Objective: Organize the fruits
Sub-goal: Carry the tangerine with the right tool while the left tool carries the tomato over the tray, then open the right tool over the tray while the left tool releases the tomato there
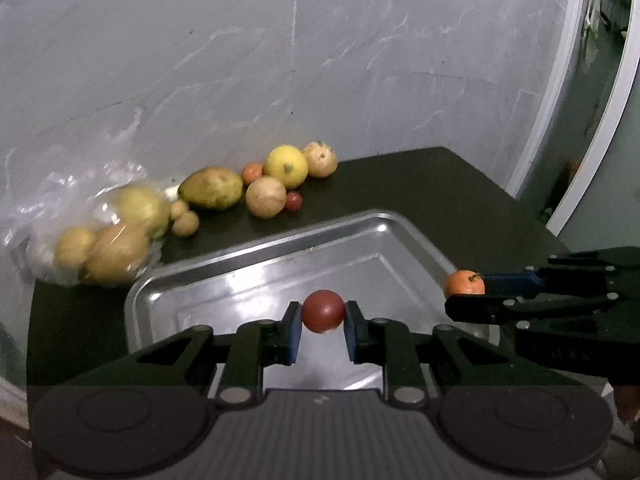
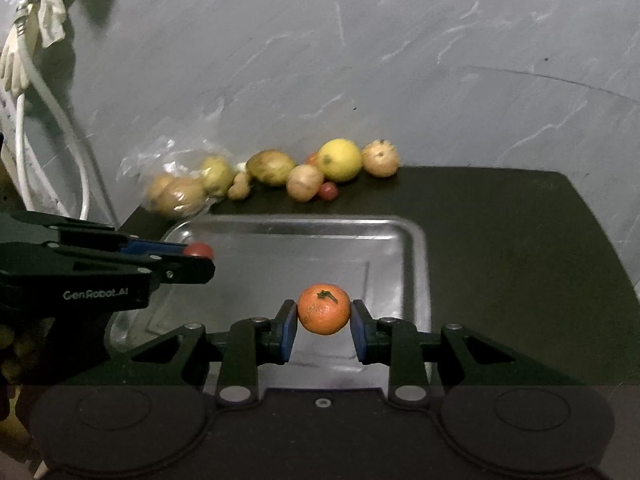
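**Fruit held in both grippers above the metal tray**

Left gripper (image 1: 323, 314) is clenched on a small dark red tomato (image 1: 323, 311), its blue pads pressing the fruit from both sides. Right gripper (image 2: 324, 316) grasps a mandarin (image 2: 324, 309) the same way, green stem facing up. Both fruits hang over a shiny rectangular metal tray (image 2: 416, 248) that sits on a dark desk (image 2: 520, 248); whether either fruit touches the tray floor cannot be told. The tomato is over the tray's left part, the mandarin over its right part.

Along the desk's far edge, against a grey wall (image 2: 400, 60), lies a row of produce: a lemon (image 2: 339, 160), a pale onion (image 2: 380, 158) at the right end, another onion (image 2: 305, 182), a small red tomato (image 2: 329, 191) just beside it, and a greenish mango (image 2: 270, 167). At the far left corner a clear plastic bag (image 1: 60, 208) holds several potatoes (image 1: 116, 254), with two small ones lying just outside it.
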Available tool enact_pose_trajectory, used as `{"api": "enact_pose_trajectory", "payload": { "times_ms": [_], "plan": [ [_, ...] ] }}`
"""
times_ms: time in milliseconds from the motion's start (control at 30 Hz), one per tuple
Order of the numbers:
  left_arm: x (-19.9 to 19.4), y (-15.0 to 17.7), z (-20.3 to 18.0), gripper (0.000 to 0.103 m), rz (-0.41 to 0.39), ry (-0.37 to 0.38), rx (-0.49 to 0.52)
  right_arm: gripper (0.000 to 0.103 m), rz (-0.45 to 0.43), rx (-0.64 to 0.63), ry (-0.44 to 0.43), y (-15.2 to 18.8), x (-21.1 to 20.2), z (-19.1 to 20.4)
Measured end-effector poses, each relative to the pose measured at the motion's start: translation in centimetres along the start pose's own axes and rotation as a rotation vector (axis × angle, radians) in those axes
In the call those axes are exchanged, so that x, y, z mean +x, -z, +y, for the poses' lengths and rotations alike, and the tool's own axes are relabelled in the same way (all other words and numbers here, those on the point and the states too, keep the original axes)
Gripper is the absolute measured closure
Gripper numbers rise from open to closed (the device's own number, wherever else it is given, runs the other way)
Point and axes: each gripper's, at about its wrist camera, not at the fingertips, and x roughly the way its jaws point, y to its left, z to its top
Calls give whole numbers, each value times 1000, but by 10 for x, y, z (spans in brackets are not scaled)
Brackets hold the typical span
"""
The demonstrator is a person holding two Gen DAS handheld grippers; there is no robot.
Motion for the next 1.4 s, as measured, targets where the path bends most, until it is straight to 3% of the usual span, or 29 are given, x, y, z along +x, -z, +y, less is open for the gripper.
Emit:
{"api": "enact_pose_trajectory", "payload": {
  "times_ms": [633, 1000, 1400],
  "plan": [
    [-17, 60, 37, 79, 93, -38, -42, 72, 81, -123, -79, 25, 29, 70],
    [-23, 72, 51, 79, 117, -92, -76, 72, 86, -203, -115, 30, 40, 102],
    [-24, 76, 52, 78, 127, -111, -86, 72, 82, -203, -115, 31, 44, 104]
  ]
}}
